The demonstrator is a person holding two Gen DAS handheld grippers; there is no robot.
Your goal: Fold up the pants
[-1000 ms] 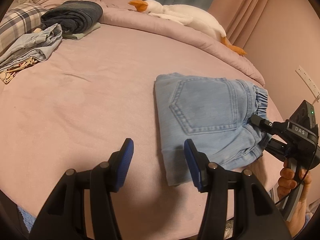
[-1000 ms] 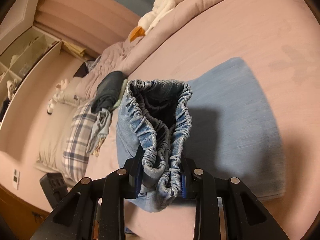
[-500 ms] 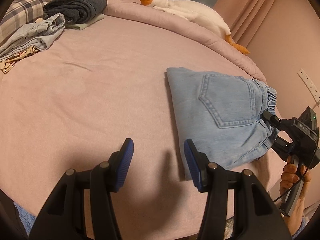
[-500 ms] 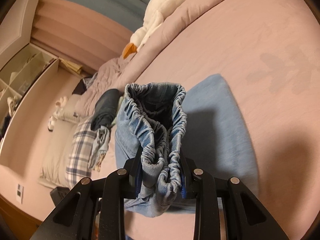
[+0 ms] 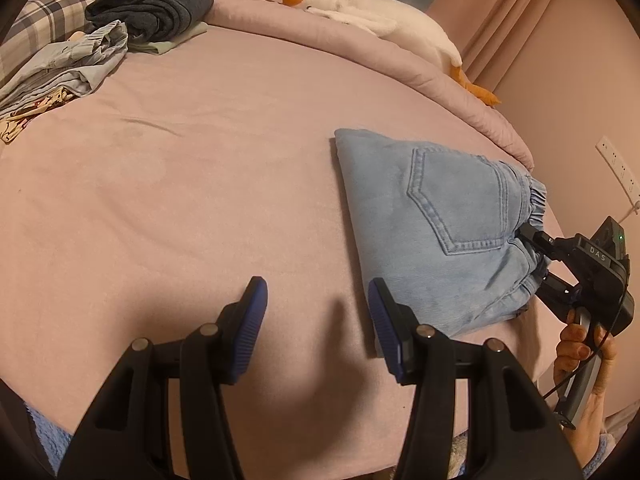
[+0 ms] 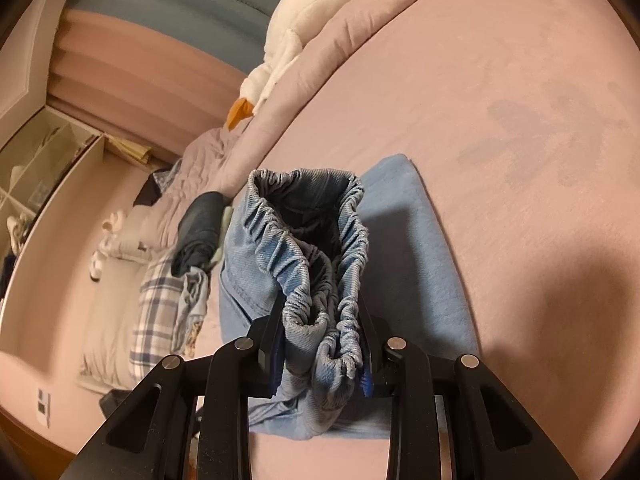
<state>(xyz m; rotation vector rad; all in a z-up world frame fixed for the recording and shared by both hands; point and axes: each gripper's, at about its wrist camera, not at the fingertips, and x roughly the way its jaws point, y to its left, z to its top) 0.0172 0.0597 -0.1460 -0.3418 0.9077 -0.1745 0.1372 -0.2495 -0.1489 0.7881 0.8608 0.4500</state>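
At the bed's (image 5: 200, 184) far left corner: a plaid pillow (image 5: 44, 20), crumpled pale blue clothes (image 5: 76, 64) and a rolled dark navy garment (image 5: 160, 8) on a folded pale green piece. Along the far edge: a bunched pink quilt (image 5: 360, 52) with a white goose plush (image 5: 380, 16) lying on it, orange beak towards the pillow.

Near the front edge, at the middle: left gripper (image 5: 316, 312) hovering over bare pink sheet, blue pads about half apart, nothing between them, right pad just beside the near corner of the jeans without visibly touching.

Towards the right edge: light blue jeans (image 5: 432, 232), folded into a compact packet, back pocket up, lying flat on the sheet with the elastic waistband at the bed's right edge.

At the right edge: right gripper (image 5: 532, 256), held in a person's hand (image 5: 580, 344), clamped on the gathered waistband. In the right wrist view, right gripper (image 6: 322, 348) pads pressed against both sides of the bunched elastic, waistband raised and gaping open above them, the rest of the jeans (image 6: 408, 240) stretching away flat.
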